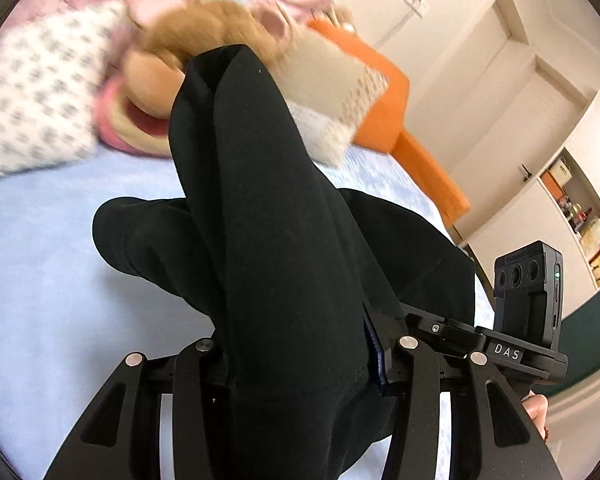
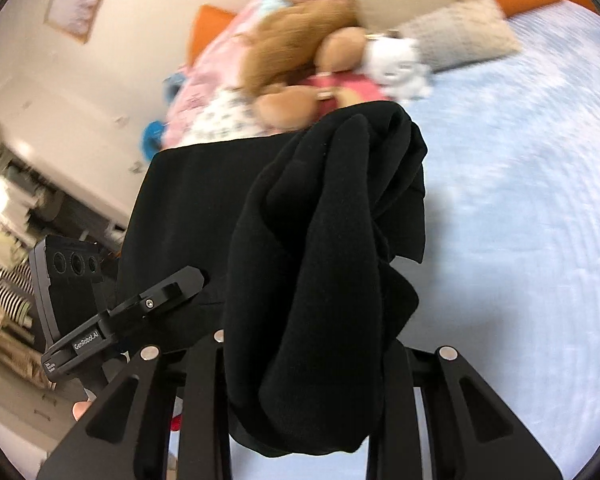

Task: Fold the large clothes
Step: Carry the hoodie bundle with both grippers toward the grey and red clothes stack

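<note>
- The fold looks barely begun: the black garment [image 1: 276,240] is bunched and lifted, not laid flat, and no neat crease shows.
- The left gripper [image 1: 300,364] is clamped on a thick roll of the black cloth, which runs ahead of it and trails onto the pale blue bed [image 1: 60,280] below.
- The right gripper [image 2: 304,364] pinches another wad of the same garment [image 2: 324,240], which hangs in folds just before it.
- Left to do, by my judgement: spread it out, then fold.
- Hidden: the fingertips of both grippers, buried in cloth; the garment's kind and full outline.
- Beyond the grippers, the plush toys [image 2: 300,48] and pillows [image 1: 40,92] are blurred.
</note>
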Action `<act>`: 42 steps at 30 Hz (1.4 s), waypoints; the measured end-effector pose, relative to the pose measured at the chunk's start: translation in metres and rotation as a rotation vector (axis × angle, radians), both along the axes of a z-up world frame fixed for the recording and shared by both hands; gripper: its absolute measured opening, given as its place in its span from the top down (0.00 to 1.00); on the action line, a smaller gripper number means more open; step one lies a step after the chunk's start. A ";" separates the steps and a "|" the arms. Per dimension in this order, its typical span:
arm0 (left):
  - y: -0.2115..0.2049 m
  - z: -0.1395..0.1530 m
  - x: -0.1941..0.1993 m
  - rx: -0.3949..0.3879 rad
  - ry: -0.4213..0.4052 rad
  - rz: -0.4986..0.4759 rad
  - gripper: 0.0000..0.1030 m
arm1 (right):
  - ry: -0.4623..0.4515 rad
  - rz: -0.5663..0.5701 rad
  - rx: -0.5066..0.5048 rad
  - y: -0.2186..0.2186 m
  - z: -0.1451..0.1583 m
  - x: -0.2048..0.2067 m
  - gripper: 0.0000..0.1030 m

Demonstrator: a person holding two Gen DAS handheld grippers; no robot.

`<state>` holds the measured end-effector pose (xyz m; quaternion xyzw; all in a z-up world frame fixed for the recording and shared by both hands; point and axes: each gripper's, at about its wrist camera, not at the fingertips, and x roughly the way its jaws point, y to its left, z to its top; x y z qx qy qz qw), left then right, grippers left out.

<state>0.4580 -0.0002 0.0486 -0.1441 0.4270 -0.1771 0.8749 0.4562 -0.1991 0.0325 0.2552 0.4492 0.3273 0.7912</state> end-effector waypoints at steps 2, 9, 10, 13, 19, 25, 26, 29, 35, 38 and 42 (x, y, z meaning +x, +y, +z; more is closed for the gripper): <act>0.035 0.025 -0.021 0.010 -0.027 0.047 0.52 | -0.031 0.058 0.012 0.045 0.017 -0.010 0.74; 0.202 0.066 -0.124 0.058 -0.067 0.260 0.52 | -0.069 0.311 0.044 0.244 0.041 -0.051 0.74; 0.236 0.070 -0.150 0.072 -0.071 0.303 0.52 | -0.072 0.341 0.047 0.268 0.043 -0.059 0.74; 0.301 0.076 -0.203 0.127 -0.078 0.408 0.51 | -0.070 0.466 0.059 0.368 0.042 -0.090 0.74; 0.439 0.069 -0.298 0.165 -0.066 0.576 0.51 | -0.054 0.641 0.106 0.484 0.022 -0.161 0.74; 0.502 0.017 -0.367 0.131 -0.074 0.628 0.51 | 0.009 0.735 0.061 0.551 -0.022 -0.197 0.74; 0.501 0.000 -0.370 0.096 -0.063 0.642 0.51 | 0.004 0.741 0.038 0.556 -0.029 -0.199 0.74; 0.538 -0.058 -0.396 -0.057 -0.017 0.702 0.49 | 0.004 0.734 -0.063 0.565 -0.059 -0.204 0.73; 0.562 -0.124 -0.403 -0.185 -0.042 0.714 0.31 | 0.128 0.691 0.003 0.553 -0.115 -0.189 0.69; 0.548 -0.100 -0.381 -0.072 -0.051 0.687 0.41 | 0.008 0.698 -0.011 0.556 -0.099 -0.193 0.70; 0.544 -0.055 -0.372 -0.080 -0.139 0.676 0.47 | -0.060 0.682 0.073 0.557 -0.059 -0.189 0.70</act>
